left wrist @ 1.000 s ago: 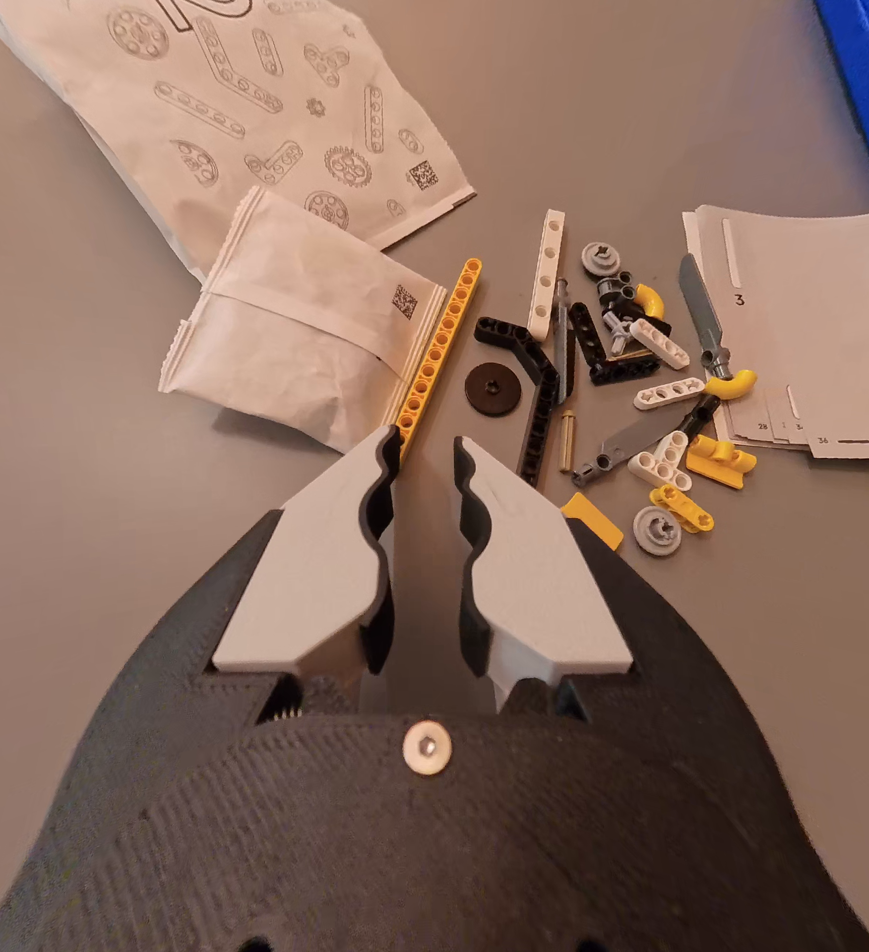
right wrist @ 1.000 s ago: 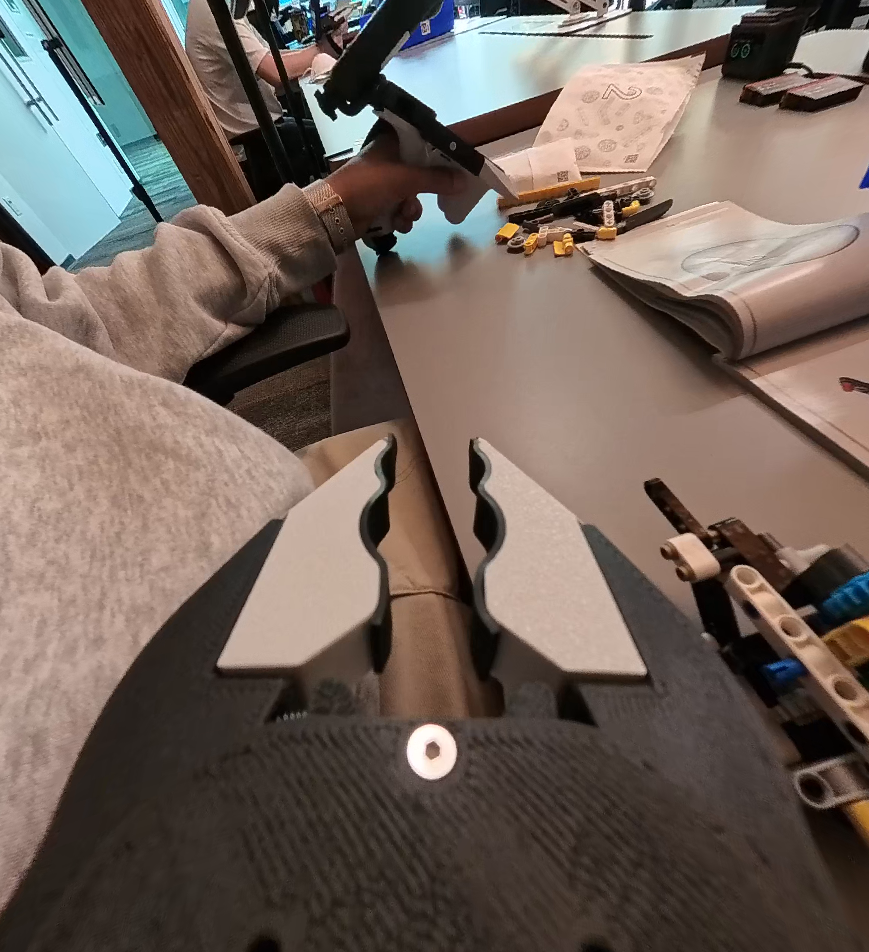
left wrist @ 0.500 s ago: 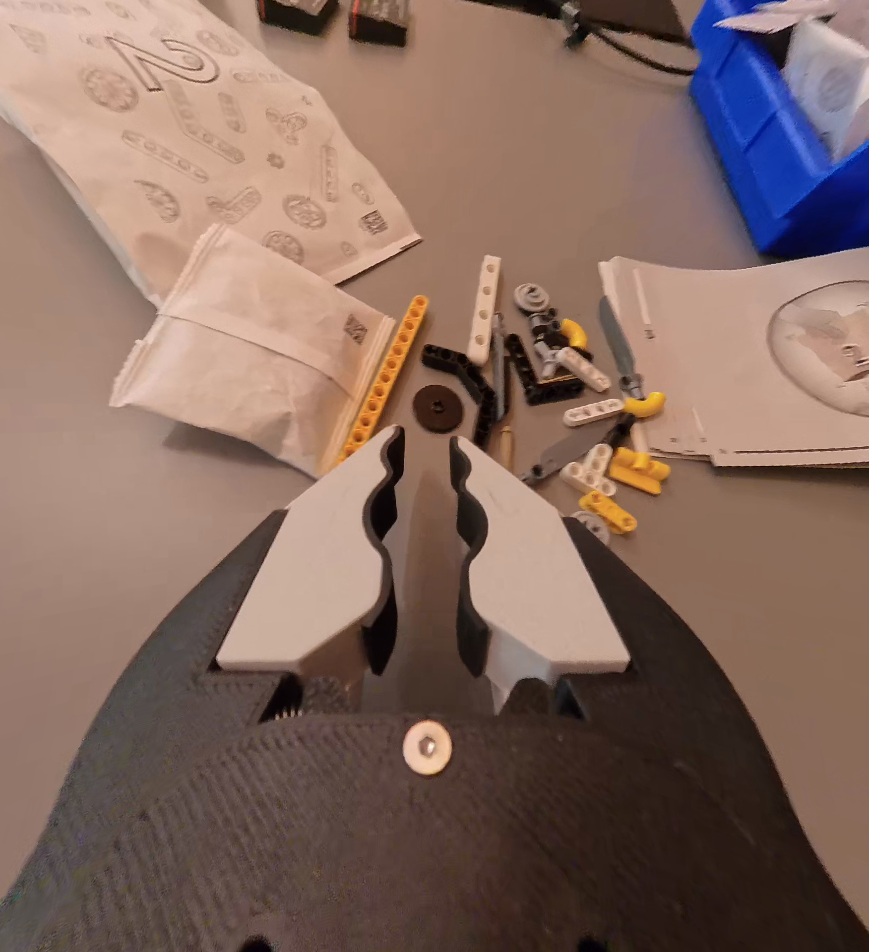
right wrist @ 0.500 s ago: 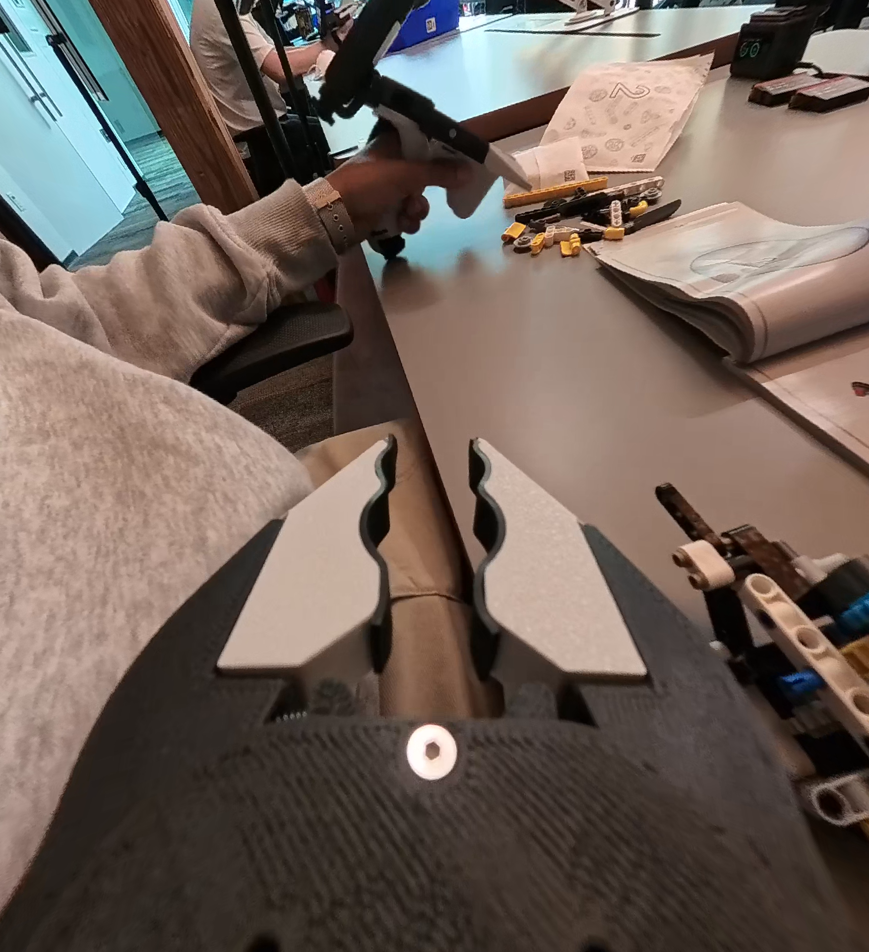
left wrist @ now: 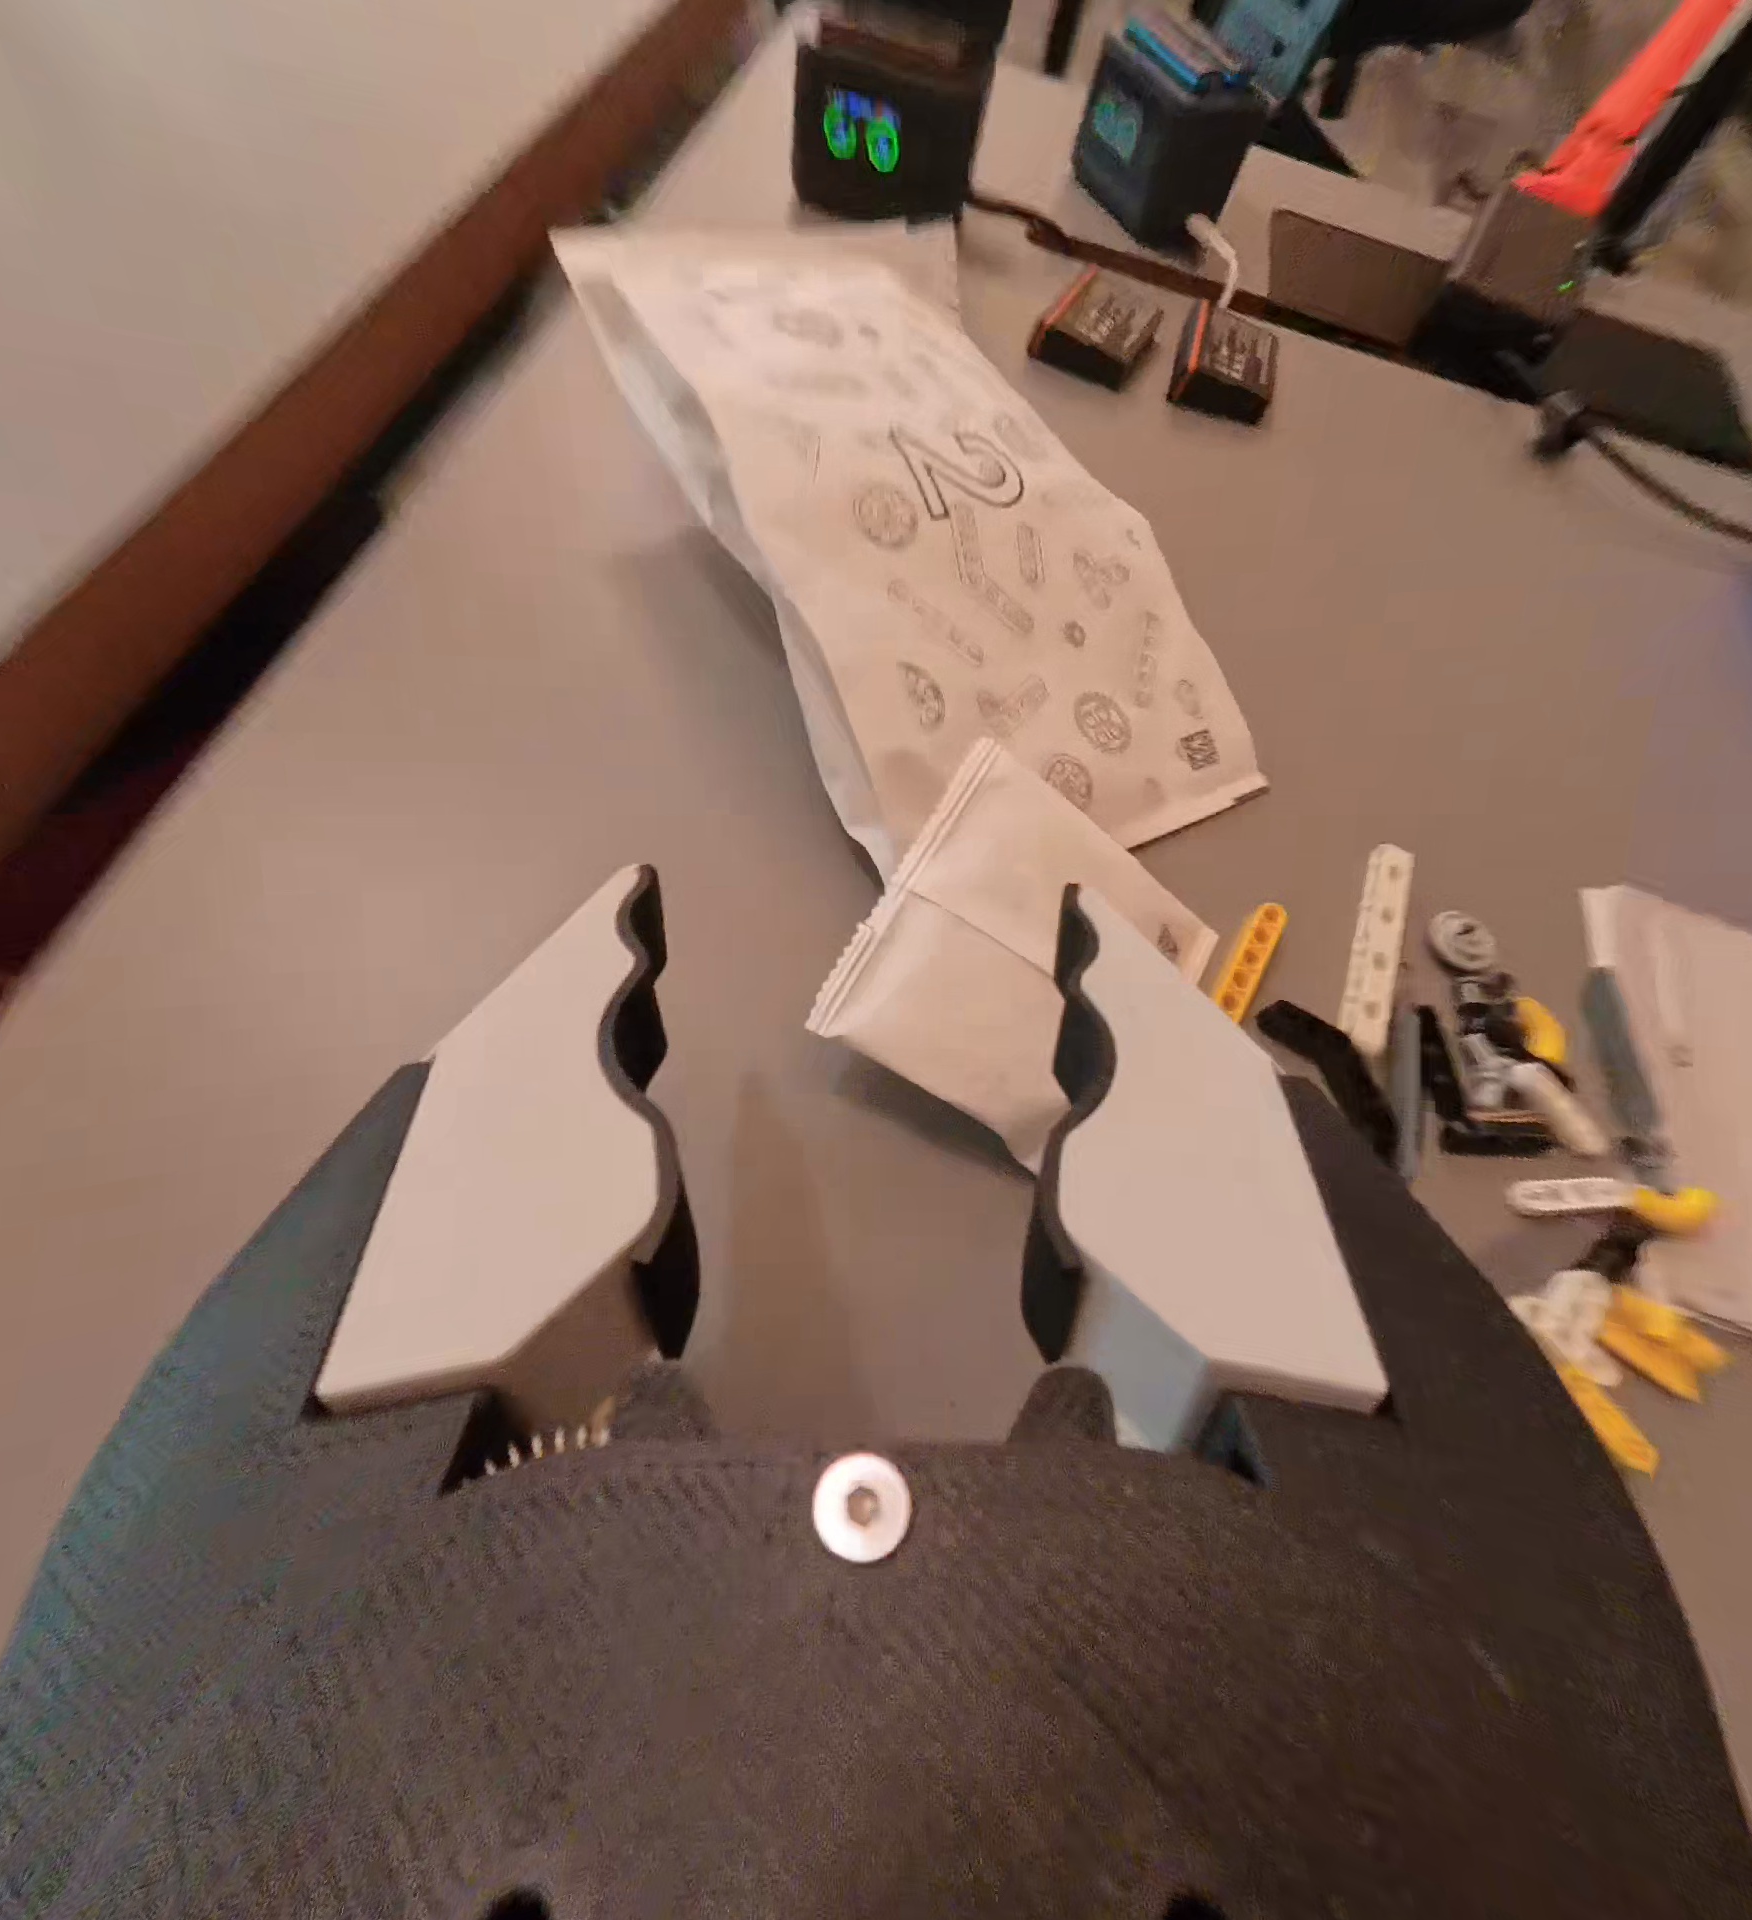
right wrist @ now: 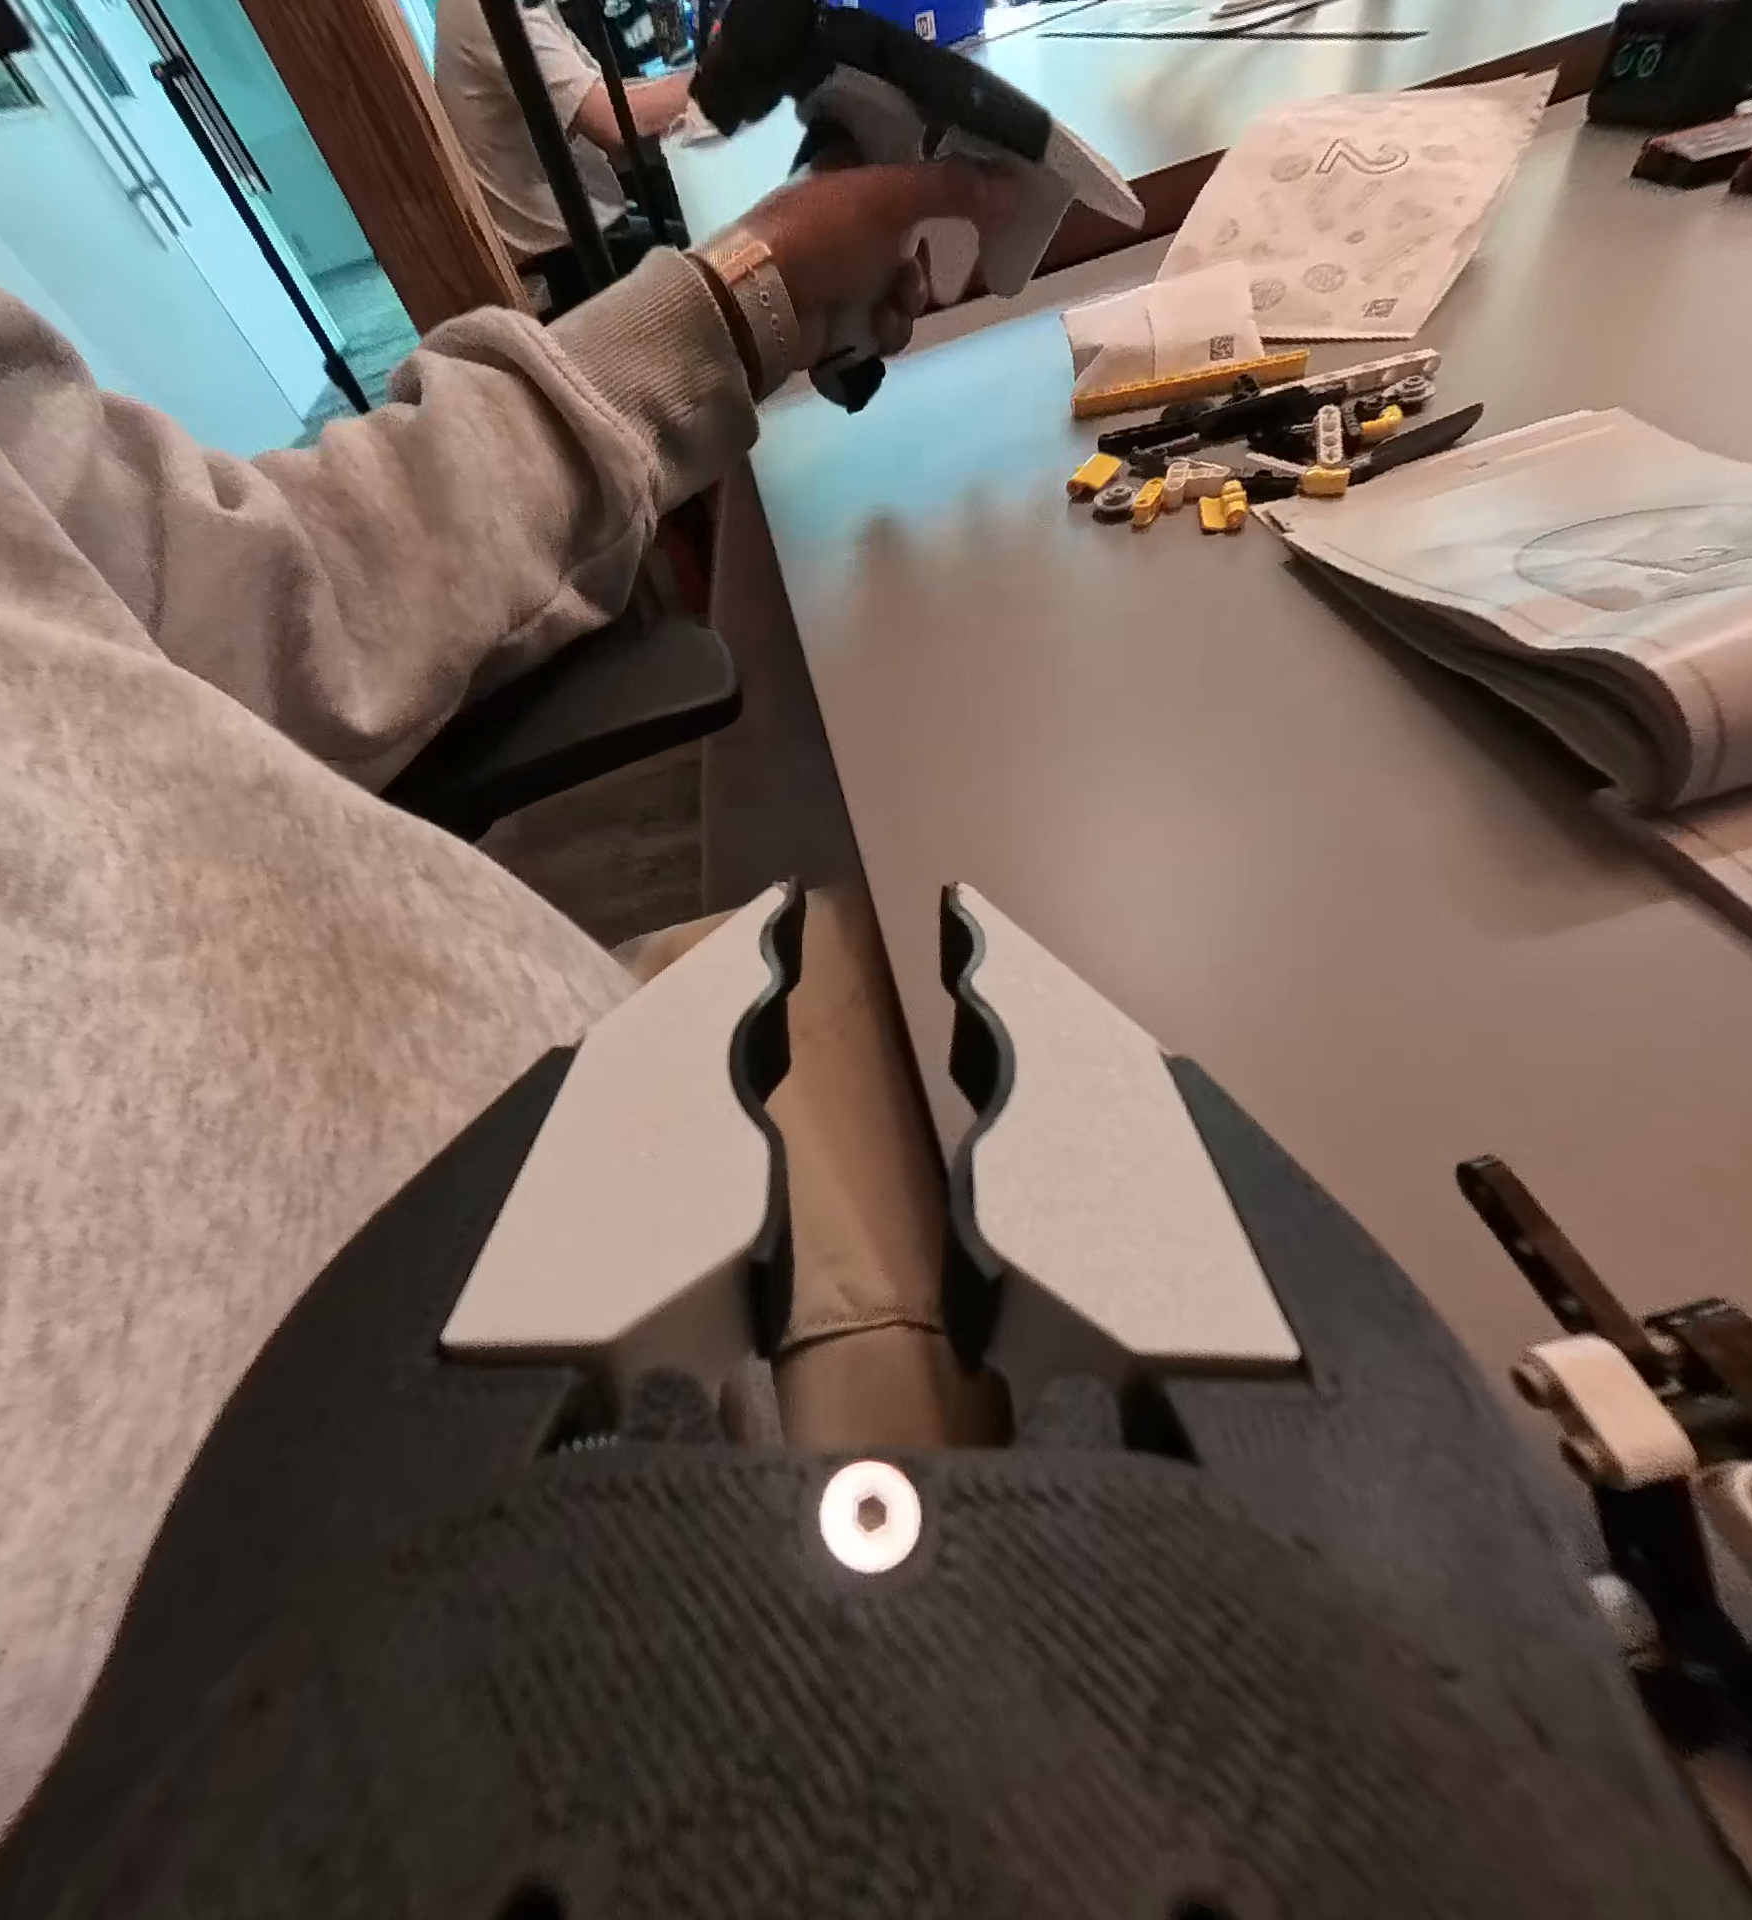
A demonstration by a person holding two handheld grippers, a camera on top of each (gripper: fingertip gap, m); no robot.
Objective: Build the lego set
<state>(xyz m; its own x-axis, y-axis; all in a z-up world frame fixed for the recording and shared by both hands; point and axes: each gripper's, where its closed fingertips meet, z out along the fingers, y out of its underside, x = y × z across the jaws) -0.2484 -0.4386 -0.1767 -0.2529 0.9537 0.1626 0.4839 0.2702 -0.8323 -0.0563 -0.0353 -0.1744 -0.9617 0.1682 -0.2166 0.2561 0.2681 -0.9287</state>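
The right gripper (right wrist: 870, 904) hangs over the near edge of the grey surface (right wrist: 1215, 831), fingers slightly parted and holding nothing; a partly built lego model (right wrist: 1661, 1455) sits just beside it. Farther out, the left gripper (left wrist: 856, 894) is held above the surface, fingers spread wide and empty. A small folded paper bag (left wrist: 945, 997) lies beyond its tips, loose lego pieces (left wrist: 1474, 1049) to the right beside an instruction booklet (right wrist: 1578, 582), and a large printed bag (left wrist: 955, 561) behind.

Grey table (left wrist: 498, 790) bears bags (left wrist: 965, 582), lego pieces (left wrist: 1474, 1049), booklet (right wrist: 1578, 582).
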